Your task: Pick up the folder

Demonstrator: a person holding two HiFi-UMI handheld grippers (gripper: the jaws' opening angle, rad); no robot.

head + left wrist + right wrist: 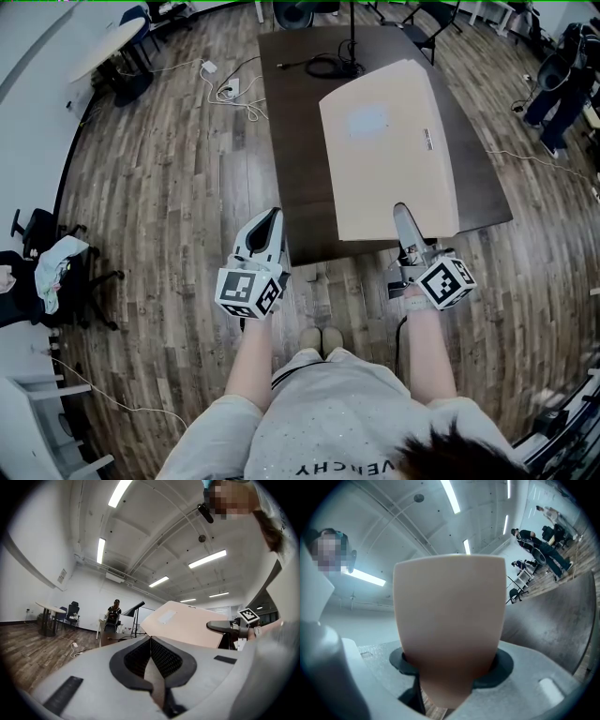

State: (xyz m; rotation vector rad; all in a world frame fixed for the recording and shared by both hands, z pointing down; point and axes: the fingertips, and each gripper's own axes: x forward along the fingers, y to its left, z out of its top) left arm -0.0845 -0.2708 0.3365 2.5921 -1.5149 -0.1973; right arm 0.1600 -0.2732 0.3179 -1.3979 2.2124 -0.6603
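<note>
1. Head view: a flat rectangular folder of smooth tan card (389, 150) is over the right half of the table, its near short edge overhanging the table's near edge.
2. The folder's top face is matt and plain. It carries a pale rectangular label patch near the middle and a small white tab by the right long edge; any print on either is too small to read.
3. Left gripper view: the folder (187, 625) slopes upward away from the gripped edge and looks clear of the tabletop.
4. The right gripper (403, 217) pinches the folder's near edge, by its right corner. Right gripper view: both dark pads of the right gripper (450, 665) press the card (450, 620), which fills the gap between them.
5. A cube with black-and-white square markers (445, 281) sits at the right gripper's back.
6. The left gripper (270, 220), a grey moulded shell with black ribbed pads, is off the table's near left corner, well apart from the folder. Left gripper view: the jaws of the left gripper (150, 641) are pressed together at the tips with nothing between them.
7. The rectangular table has a dark brown top (291, 169), and a coiled black cable (328, 66) lies at its far end.
8. The floor is grey-brown wood planks (169, 187).
9. The person's grey shirt (319, 412) shows the letters "VENCHY" at the frame's lower edge.
</note>
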